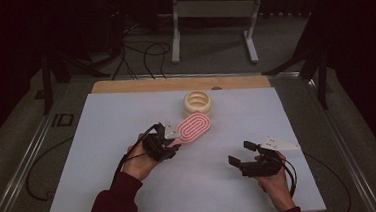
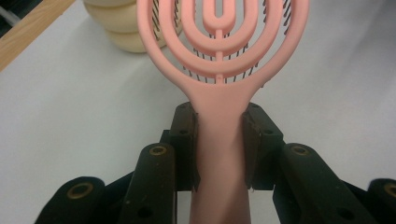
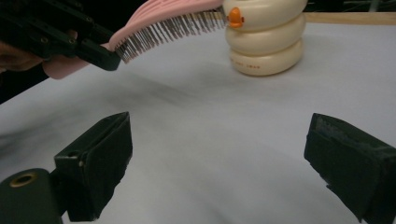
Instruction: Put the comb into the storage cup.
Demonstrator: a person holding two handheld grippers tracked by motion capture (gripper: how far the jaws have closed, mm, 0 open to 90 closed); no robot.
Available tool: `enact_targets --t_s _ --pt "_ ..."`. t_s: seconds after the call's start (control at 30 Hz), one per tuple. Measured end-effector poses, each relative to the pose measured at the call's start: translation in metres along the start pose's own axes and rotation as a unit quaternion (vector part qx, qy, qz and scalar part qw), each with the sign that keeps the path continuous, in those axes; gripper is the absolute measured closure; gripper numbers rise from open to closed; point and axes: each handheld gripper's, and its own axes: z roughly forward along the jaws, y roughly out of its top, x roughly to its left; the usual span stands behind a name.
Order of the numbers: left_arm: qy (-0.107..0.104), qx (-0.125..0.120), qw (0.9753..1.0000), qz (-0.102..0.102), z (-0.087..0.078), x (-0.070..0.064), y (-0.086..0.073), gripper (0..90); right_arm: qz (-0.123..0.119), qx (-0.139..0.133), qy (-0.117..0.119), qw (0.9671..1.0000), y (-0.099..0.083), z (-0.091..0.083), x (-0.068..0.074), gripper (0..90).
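Nearest of all, at the right of the high view, the right gripper [image 1: 241, 153] is held in a hand [image 1: 274, 180] low over the white table cover [image 1: 104, 157], its jaws spread wide with nothing between them; in the right gripper view its two black pads [image 3: 105, 158] are seen well apart above bare cover. Farther in and to the left, the left gripper [image 1: 171, 141] is held by the other hand [image 1: 141, 163], a dark red sleeve [image 1: 114, 206] coming in from the near edge. Its jaws are clamped on the handle of a pink hairbrush [image 2: 219, 93], as is seen plainly in the left gripper view, where both pads press the handle's sides. The brush is held clear of the cover, head pointing far and right, its bristles [image 3: 168, 32] turned downward. Just beyond the head, a cream ringed container [image 1: 199, 102] with a small orange mark [image 3: 235, 17] stands upright on the cover; whether the brush touches it cannot be told. Farthest, the table's wooden edge [image 1: 139, 84] is seen.
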Motion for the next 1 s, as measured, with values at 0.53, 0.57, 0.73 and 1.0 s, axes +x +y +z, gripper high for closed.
enact_targets --t_s 0.53,0.57,0.73,1.0 --pt "-0.013 -0.023 0.9995 0.015 0.002 -0.022 0.008 69.6 0.009 0.013 0.032 0.9994 0.021 0.029 0.016 7.8" --pt "-0.015 -0.027 0.9993 0.019 0.003 -0.025 0.008 69.6 0.013 0.013 0.034 0.9993 0.022 0.030 0.017 7.9" --pt "-0.022 -0.035 0.9988 0.025 0.005 -0.034 0.011 69.7 0.044 0.012 0.050 0.9977 0.027 0.039 0.019 7.9" --pt "-0.025 -0.051 0.9979 0.031 0.009 -0.045 0.013 69.7 0.088 0.010 0.066 0.9939 0.034 0.045 0.018 7.9"
